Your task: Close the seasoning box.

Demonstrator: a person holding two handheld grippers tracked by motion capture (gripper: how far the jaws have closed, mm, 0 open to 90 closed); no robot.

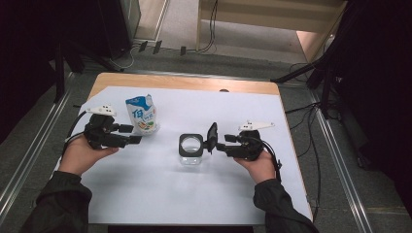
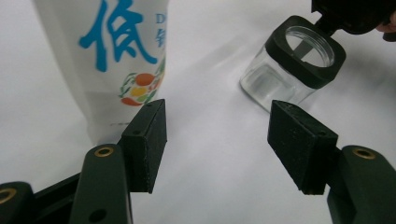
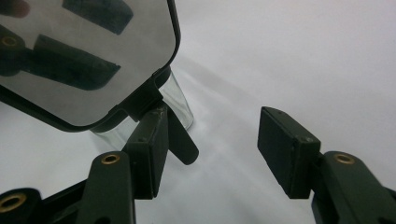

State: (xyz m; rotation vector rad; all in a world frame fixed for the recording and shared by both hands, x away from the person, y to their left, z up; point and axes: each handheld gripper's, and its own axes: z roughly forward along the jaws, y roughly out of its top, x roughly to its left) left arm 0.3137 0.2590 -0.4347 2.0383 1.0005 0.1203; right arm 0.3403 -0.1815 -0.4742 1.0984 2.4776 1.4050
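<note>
A white stand-up pouch with blue lettering and a fruit picture stands at the back left of the white sheet. My left gripper sits just left of it, open, with nothing between the jaws; the pouch rises just beyond the left jaw. A square glass jar with a black rim stands mid-table, its hinged lid flipped upright. My right gripper is right beside that lid, open. The lid's shiny inside mirrors the jaws, and its black tab hangs by my left jaw.
A white sheet covers most of the wooden table. Dark stands and cables lie on the floor around the table. In the left gripper view the jar is at the upper right, with the other gripper behind it.
</note>
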